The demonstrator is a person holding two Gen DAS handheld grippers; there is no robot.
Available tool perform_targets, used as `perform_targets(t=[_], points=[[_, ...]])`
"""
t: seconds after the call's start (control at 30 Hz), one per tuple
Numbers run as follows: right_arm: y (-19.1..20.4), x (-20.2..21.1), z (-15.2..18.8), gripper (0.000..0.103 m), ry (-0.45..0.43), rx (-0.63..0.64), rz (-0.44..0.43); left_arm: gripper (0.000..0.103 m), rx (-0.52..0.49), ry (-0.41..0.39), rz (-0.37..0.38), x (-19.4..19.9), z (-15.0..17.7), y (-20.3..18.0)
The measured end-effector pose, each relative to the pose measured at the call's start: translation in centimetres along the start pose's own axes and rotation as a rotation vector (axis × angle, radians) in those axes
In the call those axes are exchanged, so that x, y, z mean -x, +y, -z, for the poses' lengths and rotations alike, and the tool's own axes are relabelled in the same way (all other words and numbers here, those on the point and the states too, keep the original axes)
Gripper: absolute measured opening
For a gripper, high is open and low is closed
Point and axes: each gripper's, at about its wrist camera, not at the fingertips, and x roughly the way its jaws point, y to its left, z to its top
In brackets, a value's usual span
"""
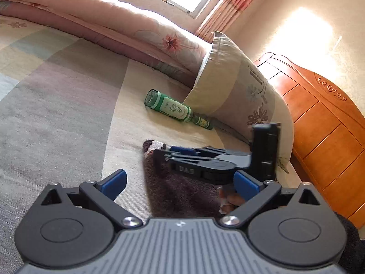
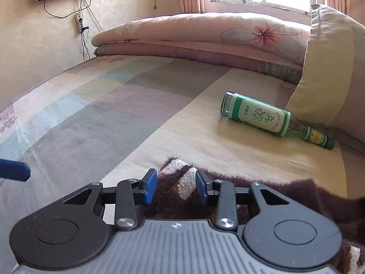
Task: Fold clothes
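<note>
Right wrist view shows our right gripper (image 2: 176,188) with its fingers set either side of the striped cuff of the dark brown fuzzy garment (image 2: 296,196), which lies on the bed (image 2: 95,114); whether the pads pinch it we cannot tell. Our left gripper (image 1: 180,186) hangs released, holding nothing. We judge the folding barely begun: the cloth looks rumpled, no neat fold visible. A green bottle (image 2: 262,116) lies nearby.
</note>
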Motion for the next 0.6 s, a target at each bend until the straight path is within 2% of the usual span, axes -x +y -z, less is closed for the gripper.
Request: perform_targets(t=[0.03,0.1,0.2,0.23,0.27,0.33,0.43,0.6], points=[[0.0,-1.3,0.2,0.045,0.048,-0.004,0.009,0.1,-0.001,-0.005,-0.003,0.0,0.0,0.0],[-0.1,-1.6,0.4,0.047,0.052,0.003,0.009,0.1,-0.001,-0.018,-0.006,0.2,-0.1,-0.1],[-0.9,1.2,0.8,0.048,0.038,-0.001,-0.002,0.1,-0.005,-0.027,0.02,0.4,-0.1,-0.4],[-1.2,2.4,0.9,0.051,0.033,0.0,-0.004,0.1,-0.01,-0.024,0.026,0.4,-0.1,-0.6],[-1.8,3.9,1.5,0.055,0.028,0.006,0.012,0.1,-0.017,-0.019,0.03,0.3,0.0,-0.9],[-3.0,6.9,2.6,0.077,0.017,0.018,0.05,0.1,-0.051,0.016,0.028,-0.8,0.3,-2.2],[-5.8,11.1,5.1,0.093,-0.028,-0.004,0.127,0.1,-0.112,0.077,0.025,-2.9,1.2,-4.3],[-9.6,14.0,9.2,0.095,-0.027,-0.06,0.239,0.1,-0.233,0.177,0.058,-7.1,4.5,-8.1]])
